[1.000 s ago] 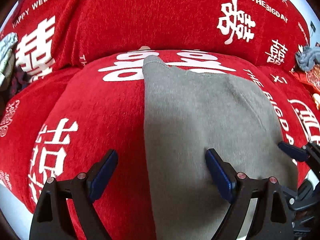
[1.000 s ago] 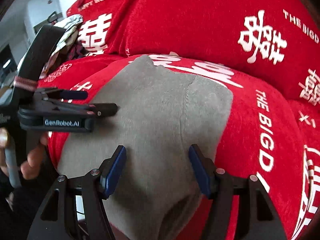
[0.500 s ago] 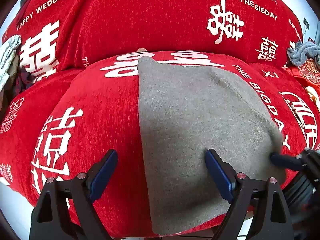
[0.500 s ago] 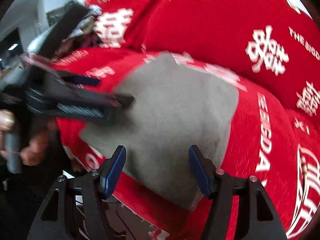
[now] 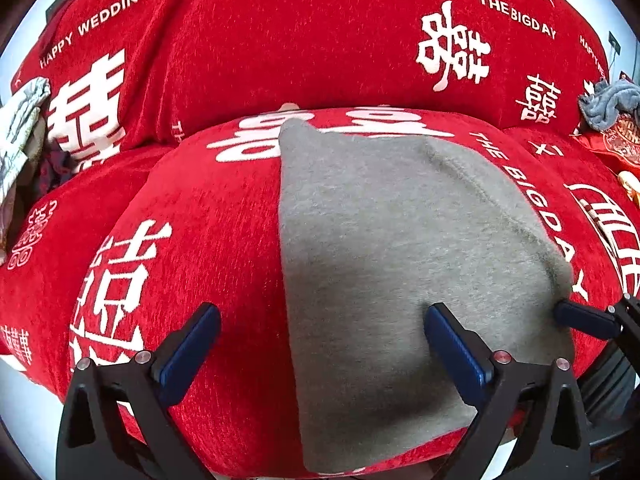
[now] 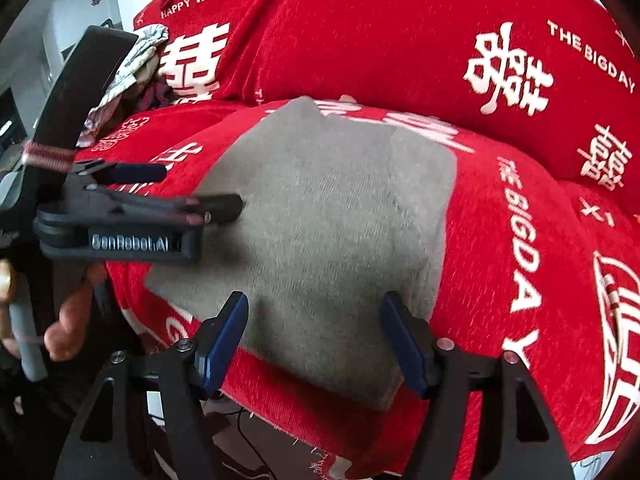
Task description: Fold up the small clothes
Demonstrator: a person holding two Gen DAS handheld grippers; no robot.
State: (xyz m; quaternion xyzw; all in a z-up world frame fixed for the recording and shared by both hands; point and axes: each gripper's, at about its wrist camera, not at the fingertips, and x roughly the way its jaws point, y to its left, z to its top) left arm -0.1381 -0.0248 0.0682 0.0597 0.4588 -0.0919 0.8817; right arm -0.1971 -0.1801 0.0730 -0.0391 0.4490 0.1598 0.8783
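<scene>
While both grippers' fingers [image 5: 192, 344] stand spread, one grey garment [image 5: 392, 264] lies flat.

Grey cloth [image 5: 400, 272] spread flat on red cushion [image 5: 208, 216] — left gripper [image 5: 320, 344] just opened wider, jaws apart, straddling cloth's left edge. Right gripper's fingertip [image 5: 580, 318] at cloth's right edge.

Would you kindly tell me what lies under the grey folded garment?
The grey garment lies flat on a red seat cushion printed with white characters. The print continues beneath it but is covered, and whether anything else lies under it cannot be seen.
</scene>
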